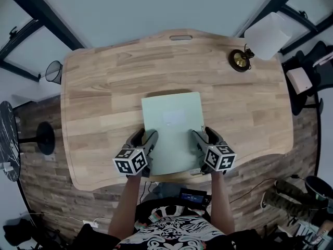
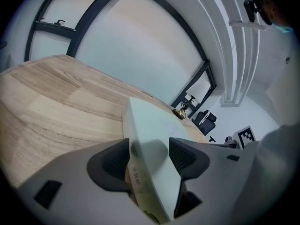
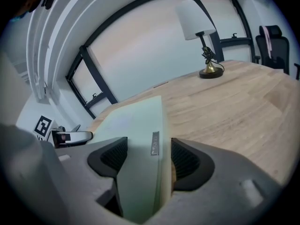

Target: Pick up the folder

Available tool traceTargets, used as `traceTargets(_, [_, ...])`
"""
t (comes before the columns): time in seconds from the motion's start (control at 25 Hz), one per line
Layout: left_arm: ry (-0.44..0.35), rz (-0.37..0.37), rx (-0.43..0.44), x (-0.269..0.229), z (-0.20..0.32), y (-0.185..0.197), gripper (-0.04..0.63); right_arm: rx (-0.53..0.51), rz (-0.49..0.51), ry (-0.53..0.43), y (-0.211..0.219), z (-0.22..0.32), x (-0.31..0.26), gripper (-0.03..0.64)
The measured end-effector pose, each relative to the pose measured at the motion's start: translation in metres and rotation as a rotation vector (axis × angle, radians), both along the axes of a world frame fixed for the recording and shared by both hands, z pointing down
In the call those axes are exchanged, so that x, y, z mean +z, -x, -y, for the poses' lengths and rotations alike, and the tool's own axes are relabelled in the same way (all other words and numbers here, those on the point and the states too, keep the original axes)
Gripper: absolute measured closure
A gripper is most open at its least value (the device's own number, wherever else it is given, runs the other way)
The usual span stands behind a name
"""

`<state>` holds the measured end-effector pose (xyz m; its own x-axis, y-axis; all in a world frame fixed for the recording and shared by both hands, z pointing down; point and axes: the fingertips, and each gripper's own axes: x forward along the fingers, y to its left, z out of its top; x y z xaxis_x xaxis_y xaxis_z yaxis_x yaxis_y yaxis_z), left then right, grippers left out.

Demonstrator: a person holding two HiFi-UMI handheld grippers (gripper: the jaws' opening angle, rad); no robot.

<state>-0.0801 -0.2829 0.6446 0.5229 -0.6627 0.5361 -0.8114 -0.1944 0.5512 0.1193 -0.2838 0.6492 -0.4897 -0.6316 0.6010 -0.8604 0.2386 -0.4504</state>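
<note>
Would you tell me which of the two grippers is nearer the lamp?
The right gripper, at the folder's right edge: the lamp stands on that side, while the left gripper sits across the folder.

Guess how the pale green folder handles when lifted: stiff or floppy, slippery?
Probably fairly stiff: the pale green rectangular folder lies flat with straight, thick edges. Likely light for its size, since it looks like plain card, though any contents are hidden. Its smooth cover may slip under a light grip.
</note>
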Motion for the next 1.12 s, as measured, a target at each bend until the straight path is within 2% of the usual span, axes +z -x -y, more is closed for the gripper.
traceTargets(0.28, [0.013, -0.011, 0.004, 0.005, 0.002, -0.003, 0.345, -0.031, 0.124, 0.043, 0.005, 0.006, 0.003, 0.334])
traceTargets(0.52, [0.017, 0.021, -0.024, 0.008, 0.001, -0.002, 0.345, -0.099, 0.068, 0.089, 0.008, 0.007, 0.009, 0.334])
traceTargets(1.12, [0.002, 0.054, -0.049, 0.005, 0.005, -0.001, 0.351, -0.04, 0.076, 0.086, 0.01, 0.006, 0.008, 0.334])
